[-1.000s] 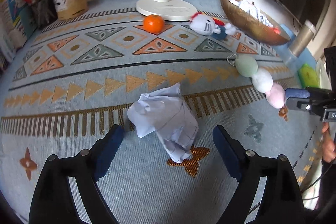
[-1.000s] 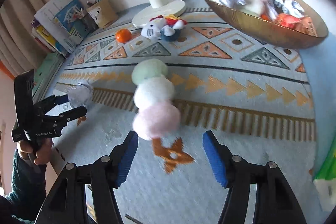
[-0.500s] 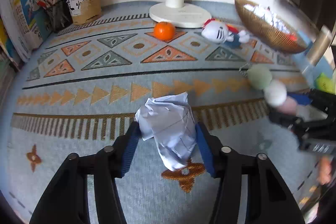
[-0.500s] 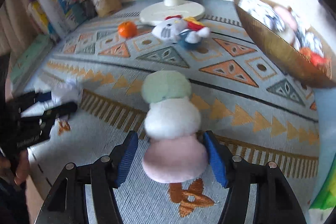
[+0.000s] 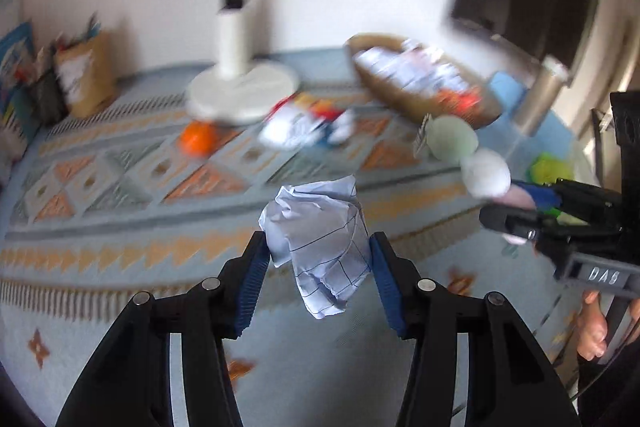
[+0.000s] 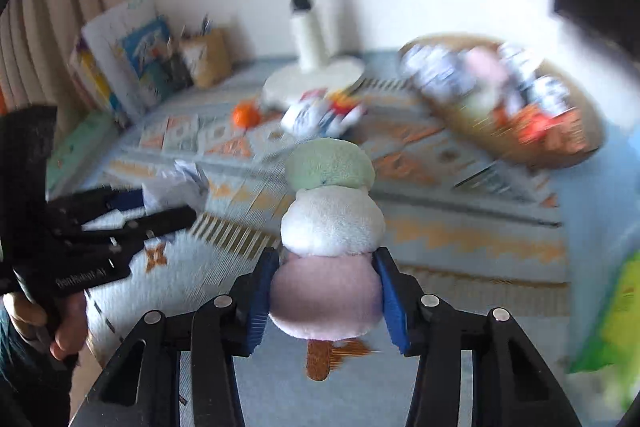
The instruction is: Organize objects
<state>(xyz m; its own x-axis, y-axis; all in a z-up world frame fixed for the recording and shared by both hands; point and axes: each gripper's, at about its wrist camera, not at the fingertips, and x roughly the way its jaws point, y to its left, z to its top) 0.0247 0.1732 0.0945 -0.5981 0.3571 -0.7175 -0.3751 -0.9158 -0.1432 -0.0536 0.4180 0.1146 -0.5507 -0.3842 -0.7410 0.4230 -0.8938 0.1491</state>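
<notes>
Left gripper (image 5: 318,269) clamps the crumpled paper (image 5: 320,239) between its blue pads, and the right gripper (image 6: 326,301), jaws just closing, squeezes the dango plush (image 6: 330,227) by its pink ball, green end pointing away.

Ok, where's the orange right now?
On the rug at the back, the orange sits just in front of the lamp base, left of the plush cat; the right wrist view shows it too.
</notes>
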